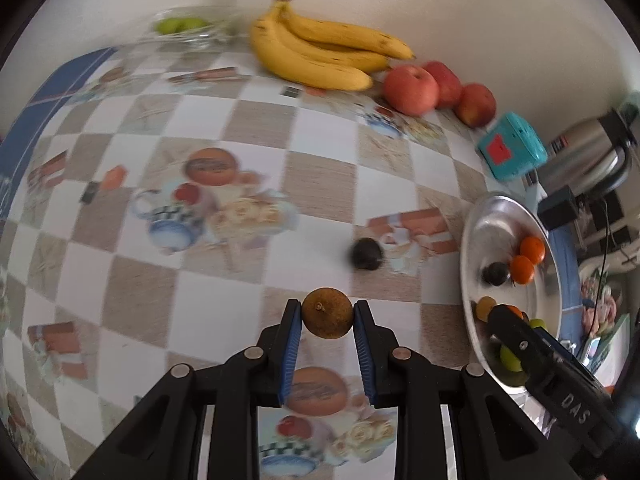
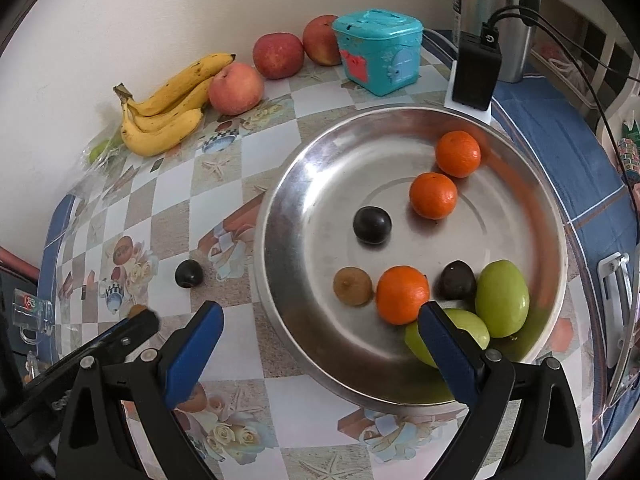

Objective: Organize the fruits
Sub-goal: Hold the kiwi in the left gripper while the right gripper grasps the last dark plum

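Observation:
My left gripper (image 1: 327, 314) is shut on a small brown round fruit (image 1: 327, 318) and holds it above the checkered tablecloth. It shows in the right wrist view (image 2: 138, 312) at the lower left. A dark plum (image 1: 366, 254) lies on the cloth, also seen in the right wrist view (image 2: 188, 274). My right gripper (image 2: 320, 320) is open and empty over the near rim of the steel plate (image 2: 304, 184). The plate holds three oranges (image 2: 433, 195), a dark plum (image 2: 372, 225), a brown fruit (image 2: 353, 286), a dark fruit (image 2: 458, 280) and green fruits (image 2: 502, 298).
Bananas (image 1: 312, 52) and three red apples (image 1: 410, 89) lie along the wall. A glass bowl with green fruit (image 1: 182, 26) stands at the far left. A teal box (image 2: 378, 50), a black charger (image 2: 476, 74) and a steel flask (image 2: 490, 12) stand behind the plate.

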Demonstrator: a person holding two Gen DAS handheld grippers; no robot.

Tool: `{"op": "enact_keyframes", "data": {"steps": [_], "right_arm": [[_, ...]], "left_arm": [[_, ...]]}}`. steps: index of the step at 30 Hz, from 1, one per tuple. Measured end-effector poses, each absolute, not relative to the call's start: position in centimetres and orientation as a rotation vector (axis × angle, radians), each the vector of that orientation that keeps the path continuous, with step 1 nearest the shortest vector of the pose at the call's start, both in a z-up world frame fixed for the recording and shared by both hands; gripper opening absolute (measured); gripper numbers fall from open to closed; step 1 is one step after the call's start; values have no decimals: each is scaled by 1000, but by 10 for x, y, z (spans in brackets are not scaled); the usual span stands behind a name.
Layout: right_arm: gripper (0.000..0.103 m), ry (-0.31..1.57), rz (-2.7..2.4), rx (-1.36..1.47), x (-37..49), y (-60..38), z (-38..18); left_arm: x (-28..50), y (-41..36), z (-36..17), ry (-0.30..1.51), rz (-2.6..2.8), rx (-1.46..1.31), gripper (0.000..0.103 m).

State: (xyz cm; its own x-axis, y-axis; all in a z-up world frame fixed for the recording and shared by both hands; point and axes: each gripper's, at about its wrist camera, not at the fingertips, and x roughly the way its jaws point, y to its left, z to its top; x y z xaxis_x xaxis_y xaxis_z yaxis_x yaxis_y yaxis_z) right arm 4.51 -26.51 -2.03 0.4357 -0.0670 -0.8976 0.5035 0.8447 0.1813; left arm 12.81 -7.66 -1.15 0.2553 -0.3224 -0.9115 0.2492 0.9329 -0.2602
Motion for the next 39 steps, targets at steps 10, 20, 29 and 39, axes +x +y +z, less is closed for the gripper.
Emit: {"op": "enact_keyframes", "data": {"steps": [10,20,29,39], "right_arm": [[98,1063,-350,357,60,-233,-14],[98,1105,-285,282,79,-193,-22],[98,1133,-208,332,102,-183,-29],[98,1231,-229,344,141,-184,-57]], "left_arm": [[144,-14,-4,1233,-287,-189,28],[156,16,-10,1245,-255,-268,28],[167,26,-18,1254,-238,-320,28],[172,23,-22,1265,-257,-340,28]]}}
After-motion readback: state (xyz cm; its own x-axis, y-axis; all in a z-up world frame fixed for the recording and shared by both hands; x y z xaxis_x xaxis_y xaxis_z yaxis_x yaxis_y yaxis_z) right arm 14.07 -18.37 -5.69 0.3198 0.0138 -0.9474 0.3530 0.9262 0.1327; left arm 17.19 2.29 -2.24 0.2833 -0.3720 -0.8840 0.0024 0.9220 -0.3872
